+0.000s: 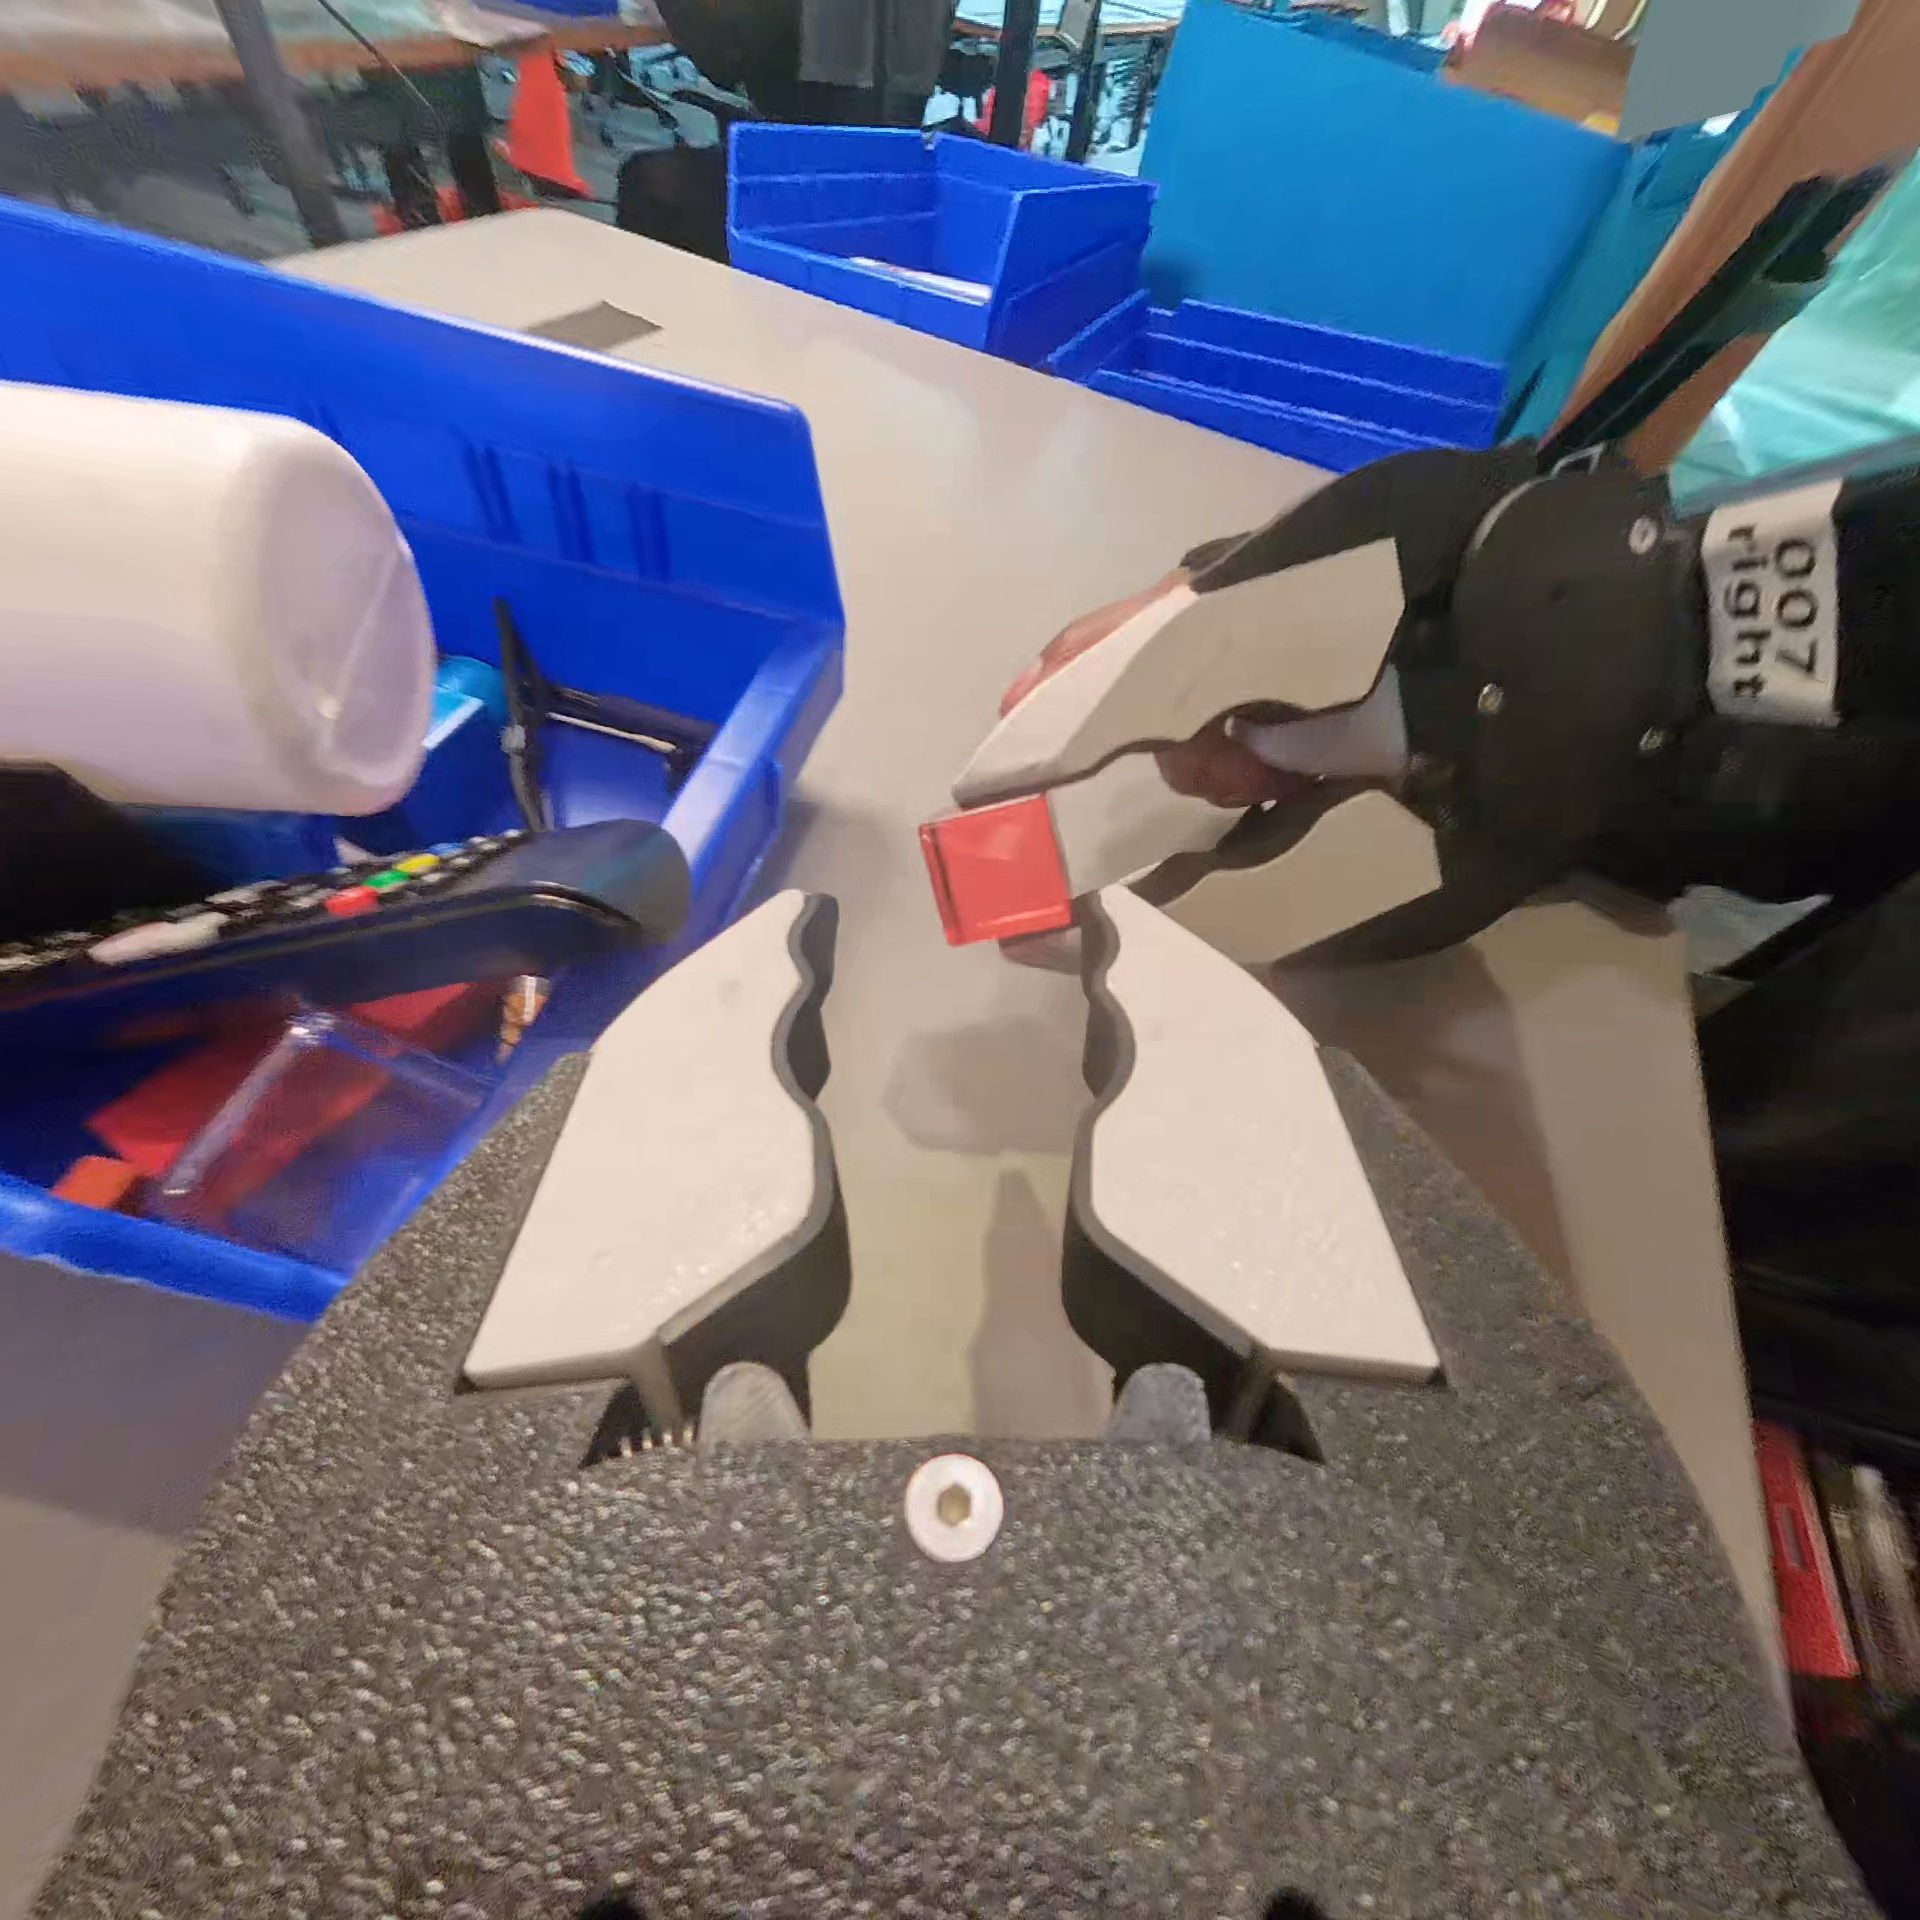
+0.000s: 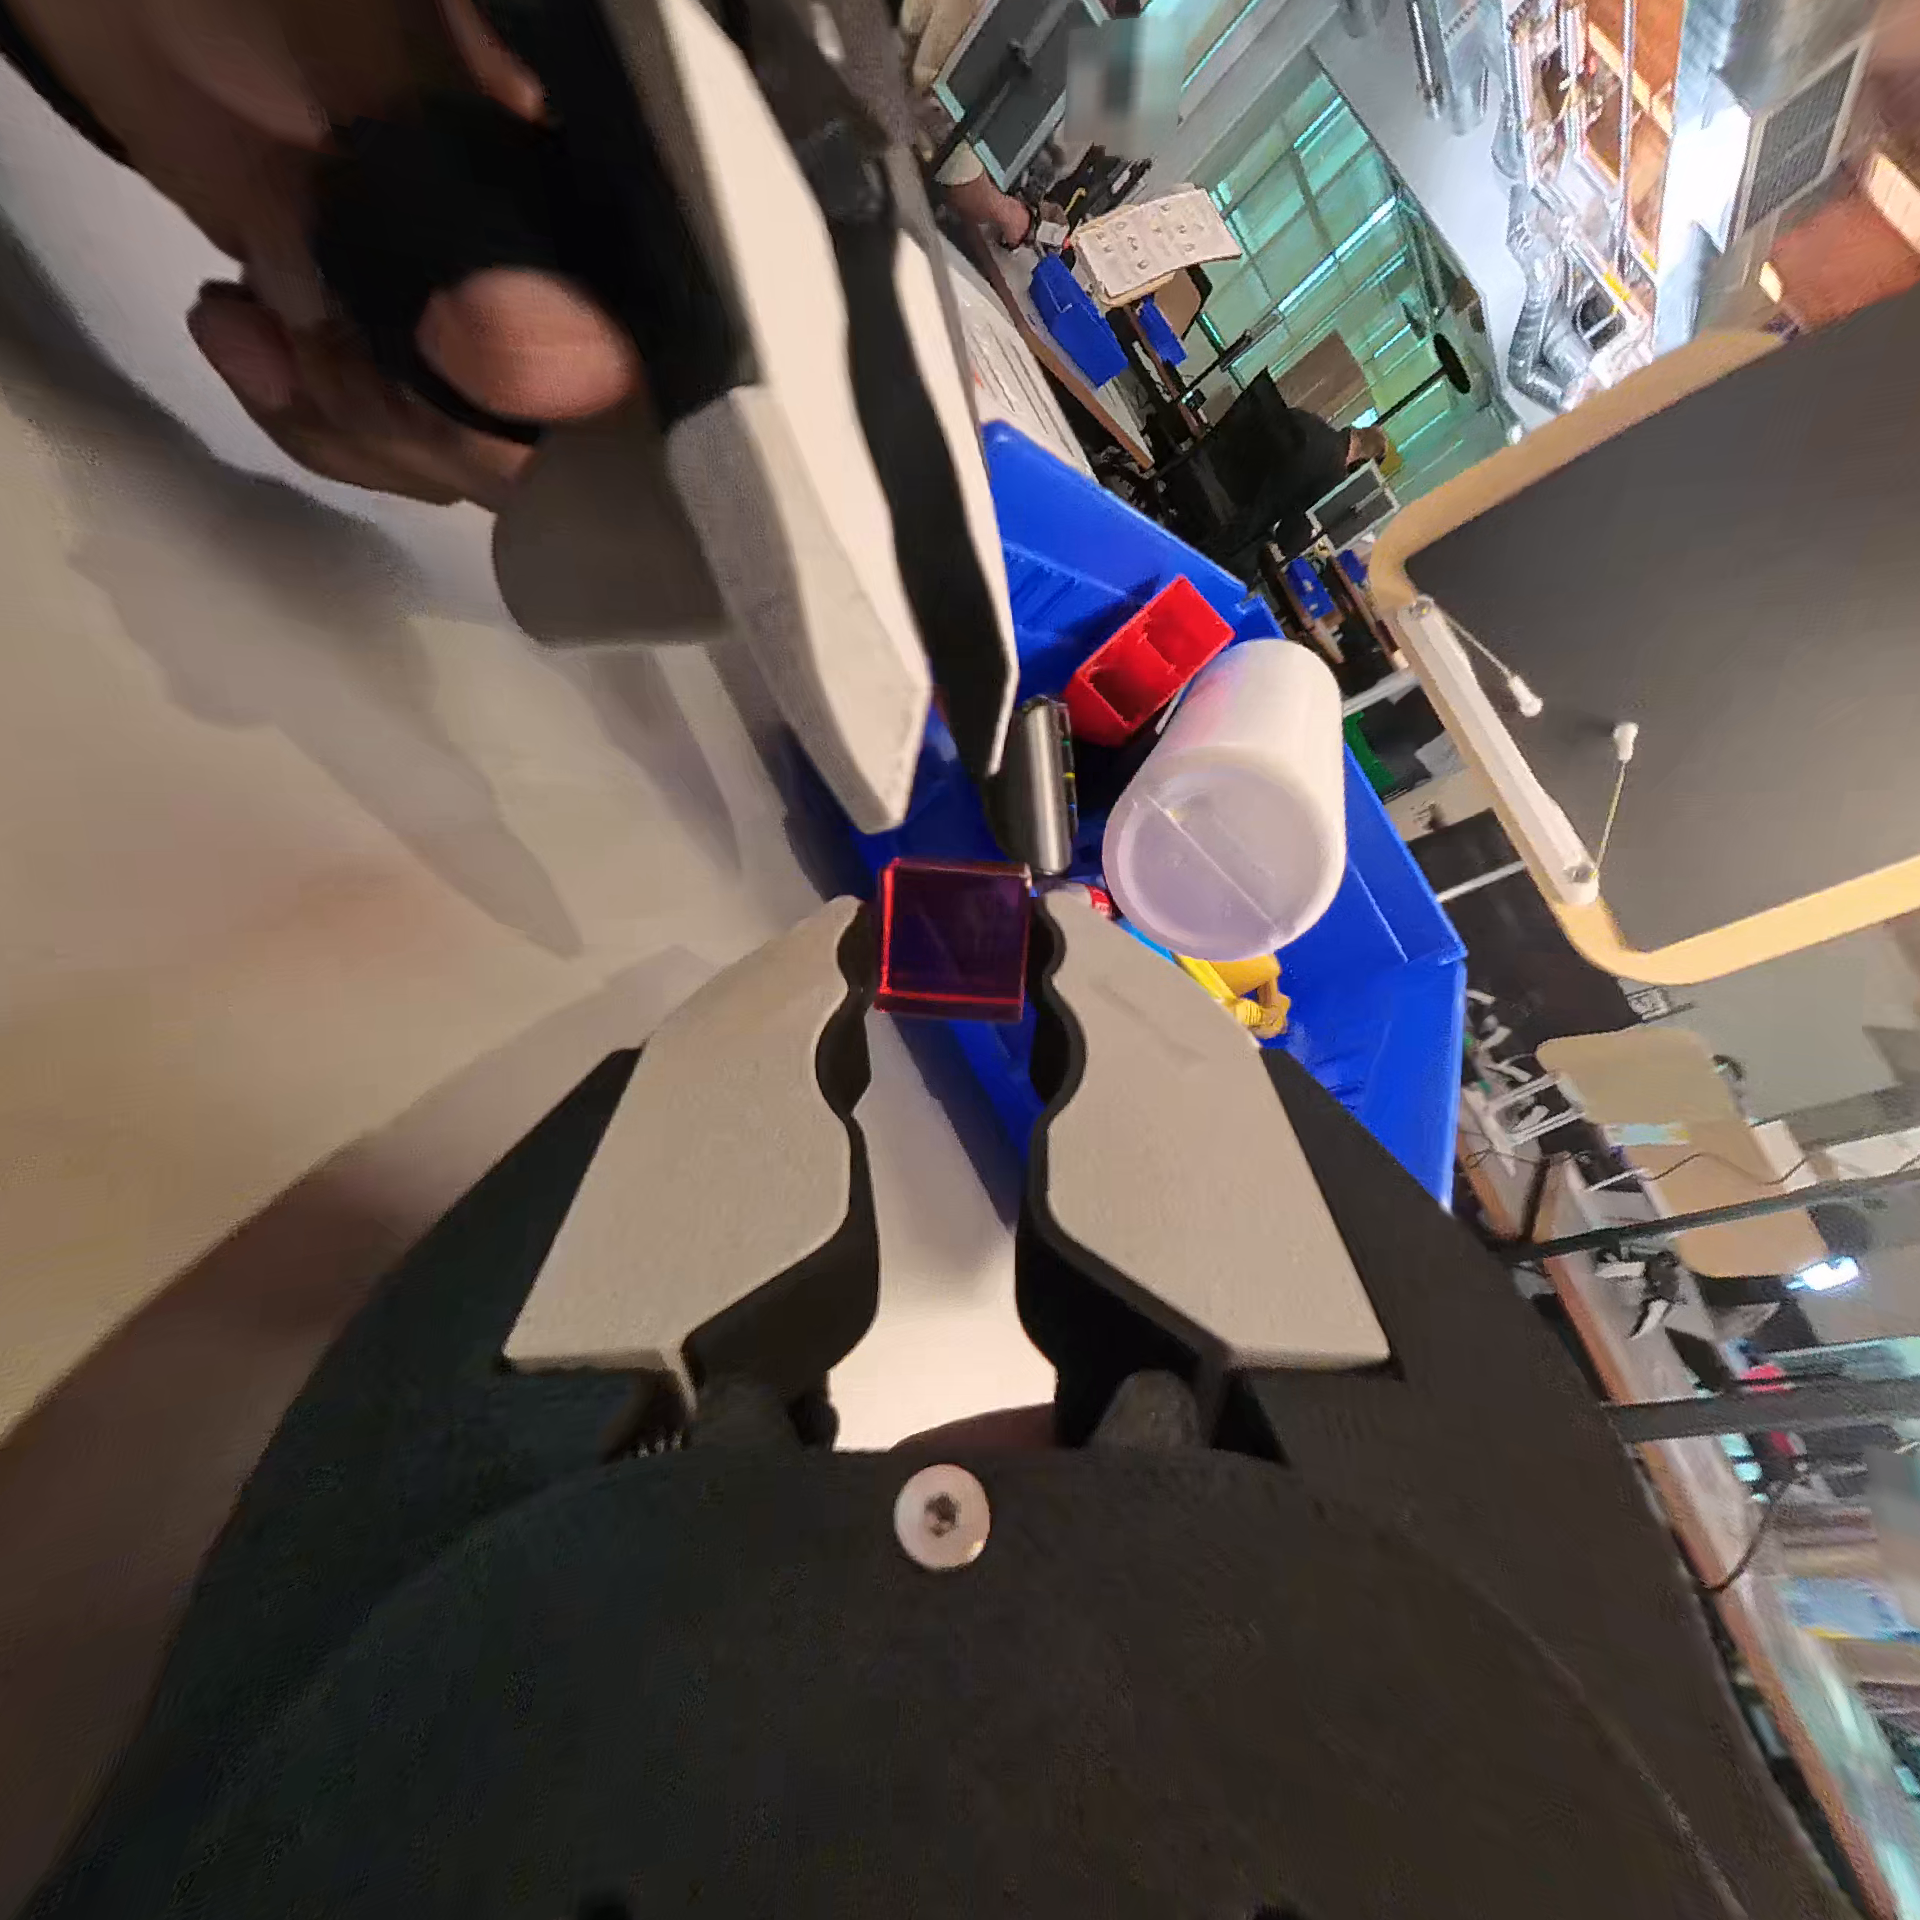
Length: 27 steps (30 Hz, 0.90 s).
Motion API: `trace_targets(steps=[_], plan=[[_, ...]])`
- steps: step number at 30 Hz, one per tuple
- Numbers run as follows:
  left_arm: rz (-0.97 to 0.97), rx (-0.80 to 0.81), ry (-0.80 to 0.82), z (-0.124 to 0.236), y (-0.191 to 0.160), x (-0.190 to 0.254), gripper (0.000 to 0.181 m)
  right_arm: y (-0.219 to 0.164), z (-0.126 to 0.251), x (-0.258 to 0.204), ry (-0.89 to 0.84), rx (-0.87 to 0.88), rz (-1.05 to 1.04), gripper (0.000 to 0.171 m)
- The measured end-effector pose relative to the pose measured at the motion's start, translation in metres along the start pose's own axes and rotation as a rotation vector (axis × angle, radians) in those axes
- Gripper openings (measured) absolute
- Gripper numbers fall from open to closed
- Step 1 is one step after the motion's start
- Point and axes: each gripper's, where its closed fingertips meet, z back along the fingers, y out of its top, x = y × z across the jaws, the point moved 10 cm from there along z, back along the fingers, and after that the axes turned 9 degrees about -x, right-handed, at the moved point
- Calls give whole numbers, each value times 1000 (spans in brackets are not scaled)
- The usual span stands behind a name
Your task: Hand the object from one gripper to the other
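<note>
This looks like a workshop or robotics lab. A grey worktable [image 1: 1039, 499] carries blue plastic parts bins [image 1: 935, 229], the nearest bin [image 1: 582, 499] on the left filled with mixed odds and ends. Far off in the right wrist view stand more long benches [image 2: 1049, 343] with blue bins, a person seated at one, large glazed windows [image 2: 1320, 249] and exposed metal ducting [image 2: 1558, 301] overhead.
</note>
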Motion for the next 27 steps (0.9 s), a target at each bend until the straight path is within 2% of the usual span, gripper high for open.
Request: trace_targets(steps=[3, 5, 6, 11, 13, 21, 27], plan=[[34, -31, -56, -7, -3, 6, 46, 6, 0, -8, -2, 25, 48, 27], [32, -58, -62, -12, -7, 10, 39, 9, 1, -13, -2, 46, 75, 27], [14, -58, -51, -13, -8, 12, 31, 10, 2, -15, -4, 51, 91, 28], [-218, -45, 117, -10, -8, 17, 29, 4, 1, -12, 31, 44, 87, 33], [-227, -42, 114, -8, -7, 17, 29, 1, 4, -7, 35, 69, 83, 36], [348, 146, -322, 1, -5, -7, 29, -4, 21, 8, -26, 245, 121, 36], [629, 420, -462, 2, -7, -10, 29, 6, 15, 7, -95, 262, -65, 34]])
